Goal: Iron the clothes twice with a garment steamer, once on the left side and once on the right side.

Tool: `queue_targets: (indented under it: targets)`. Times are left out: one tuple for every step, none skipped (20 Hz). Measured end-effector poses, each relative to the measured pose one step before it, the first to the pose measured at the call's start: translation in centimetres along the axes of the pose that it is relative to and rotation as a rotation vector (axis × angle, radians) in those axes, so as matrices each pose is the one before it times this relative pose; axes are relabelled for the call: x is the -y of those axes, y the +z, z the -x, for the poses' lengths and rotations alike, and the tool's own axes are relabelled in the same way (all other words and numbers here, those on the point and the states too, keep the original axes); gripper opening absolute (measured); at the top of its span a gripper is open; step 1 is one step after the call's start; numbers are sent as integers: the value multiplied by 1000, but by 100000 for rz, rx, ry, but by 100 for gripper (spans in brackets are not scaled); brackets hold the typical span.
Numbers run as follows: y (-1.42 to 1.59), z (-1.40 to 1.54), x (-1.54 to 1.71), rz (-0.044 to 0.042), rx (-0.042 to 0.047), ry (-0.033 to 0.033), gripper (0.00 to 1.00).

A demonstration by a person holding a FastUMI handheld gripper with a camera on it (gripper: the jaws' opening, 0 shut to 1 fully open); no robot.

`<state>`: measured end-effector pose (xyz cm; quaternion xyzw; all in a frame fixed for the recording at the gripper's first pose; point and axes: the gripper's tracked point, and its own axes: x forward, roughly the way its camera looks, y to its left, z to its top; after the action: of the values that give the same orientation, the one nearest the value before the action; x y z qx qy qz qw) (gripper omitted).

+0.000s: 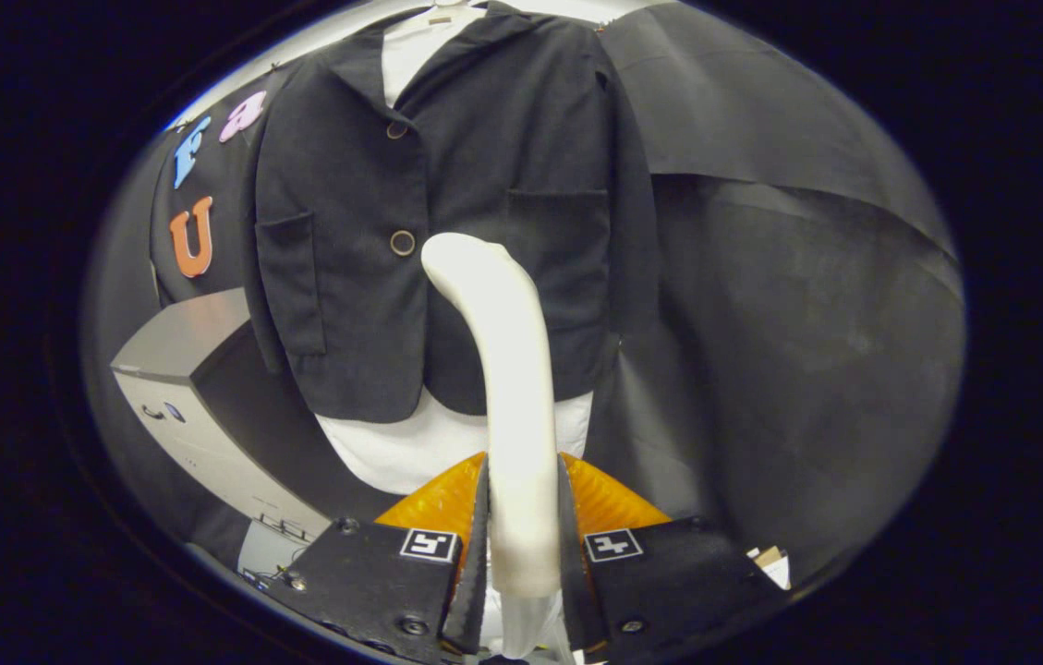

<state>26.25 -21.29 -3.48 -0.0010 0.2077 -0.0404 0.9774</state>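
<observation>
Two fingers (pixel 477 545) of my gripper (pixel 521 517) are clamped on the white steamer (pixel 507 388), one pressing each side of its handle. The steamer rises from between the fingers and curves at its top toward the jacket (pixel 447 212). Its head sits just right of the lower button (pixel 402 243), over the jacket's front; I cannot tell whether it touches the cloth. The dark jacket hangs ahead of the gripper, worn over a white shirt (pixel 410 448) that shows at the collar and below the hem. A second button (pixel 396 130) sits higher up. A grey cabinet (pixel 184 369) stands beside the jacket's left pocket (pixel 290 282).
</observation>
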Motion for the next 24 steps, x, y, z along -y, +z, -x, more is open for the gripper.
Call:
queue_targets:
  targets:
    - [-428,-175,18,7,-926,146,37]
    - [-415,-179,-30,-1,-985,234,37]
    - [-540,-170,53,-149,-1139,377,37]
    - [-586,-146,142,-256,-1220,318,37]
    - [-383,-30,19,-151,-938,266,37]
    - [-366,-297,-7,-219,-728,234,37]
    - [-293,-59,9,-295,-767,265,37]
    - [-390,-26,123,-582,-756,392,37]
    - [-86,-3,10,-1029,-458,600,37]
    - [-15,-122,11,-1015,-322,676,37]
    - [-83,63,146,-772,61,506,37]
    - [36,74,167,-411,145,352,37]
    - [-13,42,89,-359,198,194,37]
    - [7,15,-94,-506,340,106,37]
    - [18,-3,-121,-546,249,-100,37]
    - [-106,28,-143,-749,283,-101,37]
    - [-111,161,-141,-826,85,-135,37]
    - [-85,175,-140,-756,186,-21,37]
    - [-136,253,-174,-645,109,-292,37]
    - [-317,308,-182,-518,209,-690,37]
    - [-328,624,-234,-474,465,-1085,37]
    - [-418,698,-274,-639,488,-1145,37]
    - [-400,788,-360,-953,486,-1197,37]
    - [-500,838,-287,-825,449,-1253,37]
